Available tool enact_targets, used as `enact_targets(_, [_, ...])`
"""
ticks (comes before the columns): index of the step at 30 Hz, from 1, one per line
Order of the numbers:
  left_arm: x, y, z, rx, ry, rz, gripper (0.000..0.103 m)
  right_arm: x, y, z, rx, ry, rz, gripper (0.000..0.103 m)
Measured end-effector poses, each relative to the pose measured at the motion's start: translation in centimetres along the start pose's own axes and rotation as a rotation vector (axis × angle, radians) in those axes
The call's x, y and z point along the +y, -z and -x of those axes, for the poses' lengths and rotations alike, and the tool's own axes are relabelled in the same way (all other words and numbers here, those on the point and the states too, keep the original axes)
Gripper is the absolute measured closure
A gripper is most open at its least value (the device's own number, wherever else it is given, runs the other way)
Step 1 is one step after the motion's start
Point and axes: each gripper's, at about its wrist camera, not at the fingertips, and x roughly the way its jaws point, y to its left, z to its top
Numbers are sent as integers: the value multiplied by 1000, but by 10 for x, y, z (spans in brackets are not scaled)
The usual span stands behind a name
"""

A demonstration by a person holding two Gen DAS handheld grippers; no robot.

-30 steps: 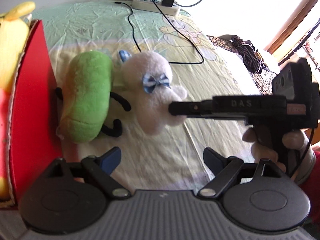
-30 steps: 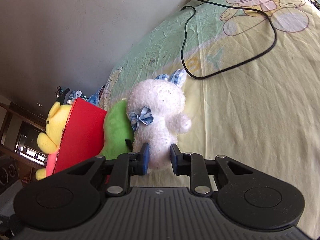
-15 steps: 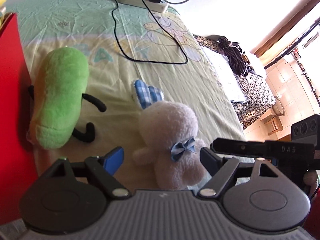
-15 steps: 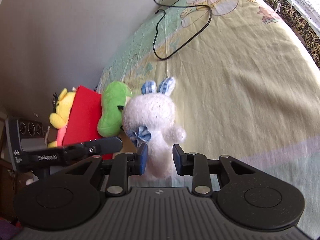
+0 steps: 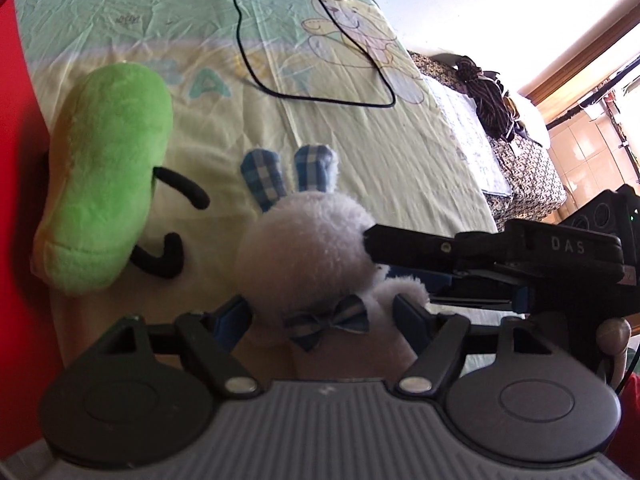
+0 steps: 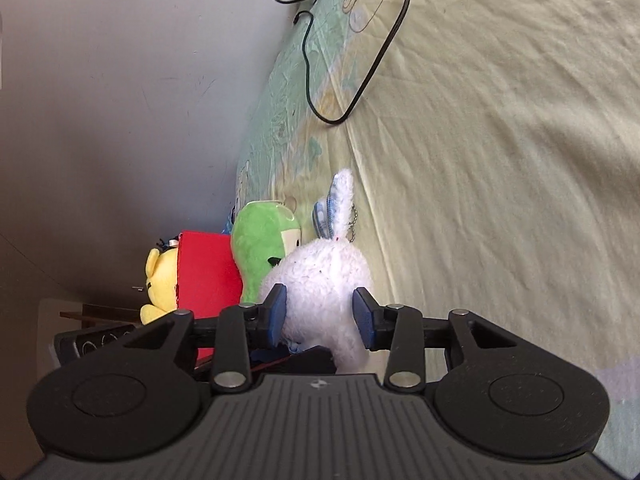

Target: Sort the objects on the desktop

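My L claw (image 5: 322, 316) closing round white bunny (image 5: 308, 256), pads touching; R claw (image 6: 320, 314) opening, bunny between, on bed (image 6: 500, 160).

The only lettering I can make out is "DAS", pale raised capitals on the black body of the right gripper (image 5: 568, 246), seen from the left wrist. Nothing else is readable.

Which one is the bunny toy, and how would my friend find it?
Look on the pale yellow bedsheet, near the red box at its edge. Beside the box lies a green plush, and next to that is the white bunny. It is the only fluffy white toy, with blue checked ears and a blue checked bow.
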Motion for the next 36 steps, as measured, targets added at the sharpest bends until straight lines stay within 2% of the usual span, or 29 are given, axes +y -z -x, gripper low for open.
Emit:
enact_targets(5, [-8, 6, 7, -10, -17, -48, 28, 3, 4, -3, 25, -8, -4, 61])
enact_targets(13, [-30, 28, 33, -39, -5, -162, 28, 14, 33, 28, 26, -35, 21, 62])
enact_targets(18, [-39, 38, 59, -102, -1, -217, 28, 33, 50, 44, -18, -60, 62, 62])
enact_targets(22, [-38, 40, 91, -184, 12, -245, 28, 59, 58, 46, -52, -80, 124, 62])
enact_targets(30, [-2, 43, 172, -363, 33, -296, 28, 139, 84, 27, -145, -133, 289, 61])
enact_targets(36, [52, 48, 236, -458, 14, -301, 28, 193, 110, -15, -157, -185, 371, 61])
